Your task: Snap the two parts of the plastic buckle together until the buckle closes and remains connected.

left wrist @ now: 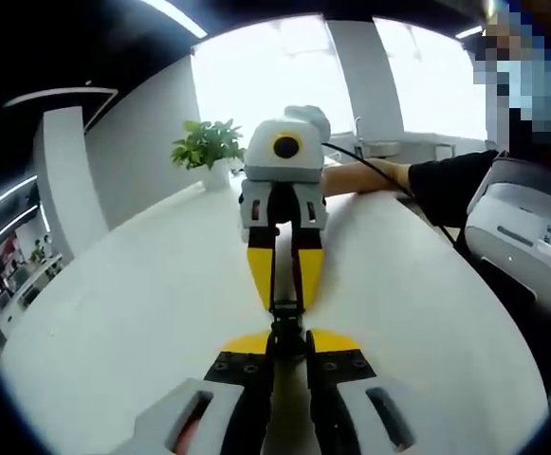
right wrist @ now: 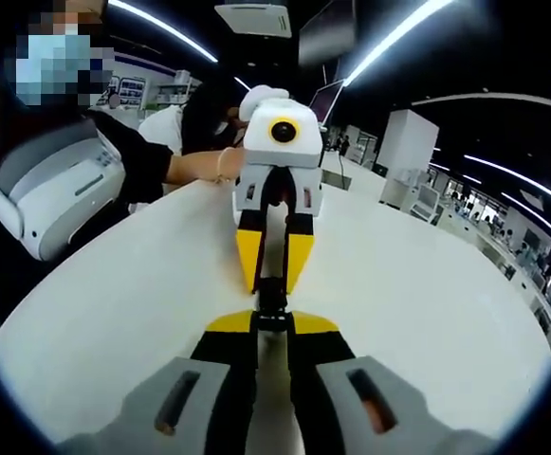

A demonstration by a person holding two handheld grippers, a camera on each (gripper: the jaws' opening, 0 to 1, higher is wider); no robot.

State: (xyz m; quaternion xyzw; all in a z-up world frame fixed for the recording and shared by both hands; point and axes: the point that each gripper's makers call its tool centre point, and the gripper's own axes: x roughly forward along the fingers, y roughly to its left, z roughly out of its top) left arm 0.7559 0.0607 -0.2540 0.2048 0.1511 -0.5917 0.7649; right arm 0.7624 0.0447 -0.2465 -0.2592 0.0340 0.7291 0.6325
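Observation:
The black plastic buckle (left wrist: pixel 287 320) hangs a little above the white table (left wrist: pixel 142 313), caught between two grippers that face each other tip to tip. In the left gripper view my left gripper (left wrist: pixel 287 341) rises from below, shut on the near part. My right gripper (left wrist: pixel 285 303) comes down from above, shut on the far part. In the right gripper view the buckle (right wrist: pixel 272 301) sits between my right gripper (right wrist: pixel 272 325) below and my left gripper (right wrist: pixel 272 284) above. The two parts touch in a line. Whether they are latched is hidden by the yellow fingertips.
A person's forearm (left wrist: pixel 375 175) and black sleeve reach in behind the right gripper, and a hand (right wrist: pixel 204 166) holds the left gripper. A potted plant (left wrist: pixel 209 144) stands at the table's far edge. White table surface (right wrist: pixel 427 284) spreads on both sides.

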